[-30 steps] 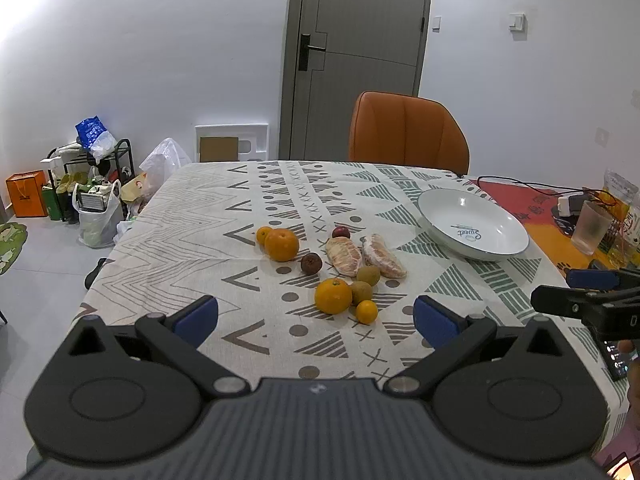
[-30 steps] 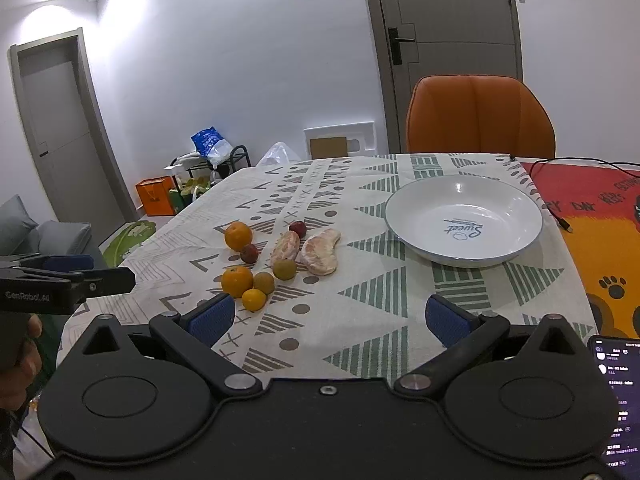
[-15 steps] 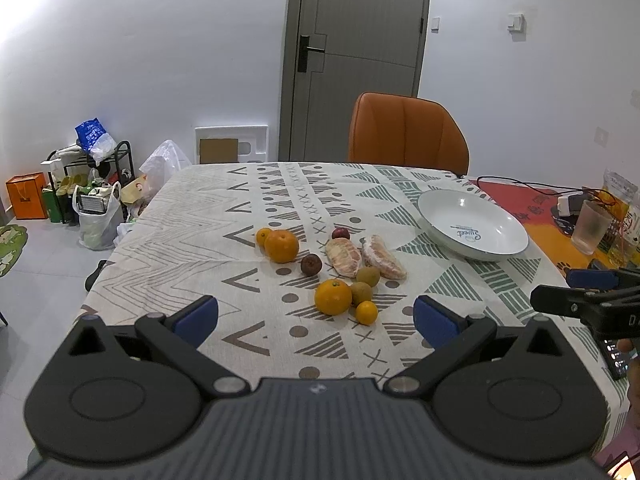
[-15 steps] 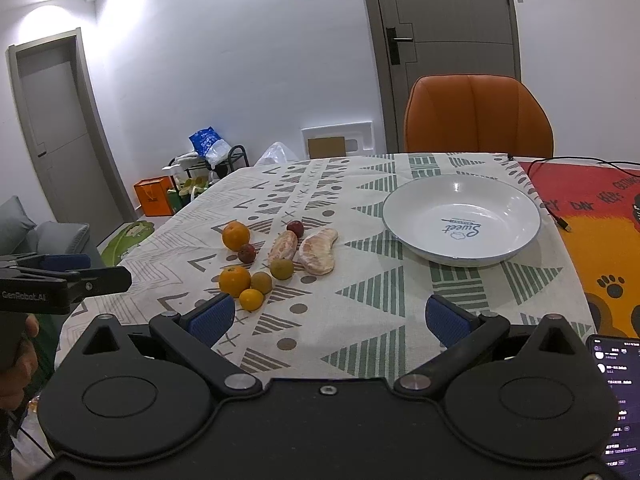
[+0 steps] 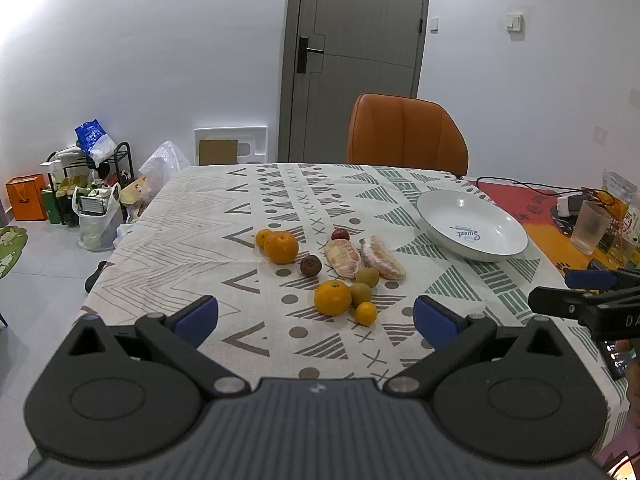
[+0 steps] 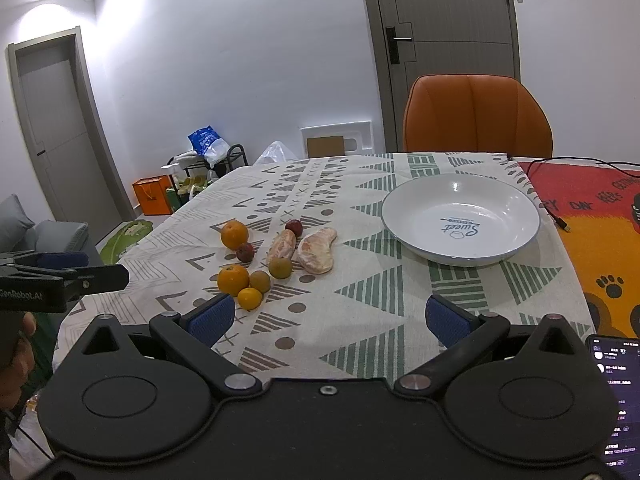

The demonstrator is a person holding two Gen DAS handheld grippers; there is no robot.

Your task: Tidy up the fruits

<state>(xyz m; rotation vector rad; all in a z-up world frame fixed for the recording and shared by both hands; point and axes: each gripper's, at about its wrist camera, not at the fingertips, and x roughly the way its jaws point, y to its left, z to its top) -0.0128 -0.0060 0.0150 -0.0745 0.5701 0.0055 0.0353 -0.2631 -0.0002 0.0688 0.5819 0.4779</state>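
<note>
Ten fruits point(image 5: 344, 270) sit clustered mid-bench on the patterned cloth point(image 5: 224, 216): four smooth oranges, two pithy peeled citrus segments, two dull green-brown round ones and two dark reddish ones. One glossy white bowl point(image 6: 460, 216) stands apart, holding nothing. I have my left gripper point(image 5: 316, 316) and right gripper point(image 6: 328, 318) with fingers spread, gripping nothing.

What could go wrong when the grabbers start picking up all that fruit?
1. The small orange sits tight against a kiwi and a big orange, so grabbing one could probably nudge the others into rolling.
2. The peeled fruit pieces look soft; a hard squeeze might squash them.
3. The phone lies close beside the right gripper, so a careless swing may bump it. Both grippers, the left gripper too, are open and empty.
</note>
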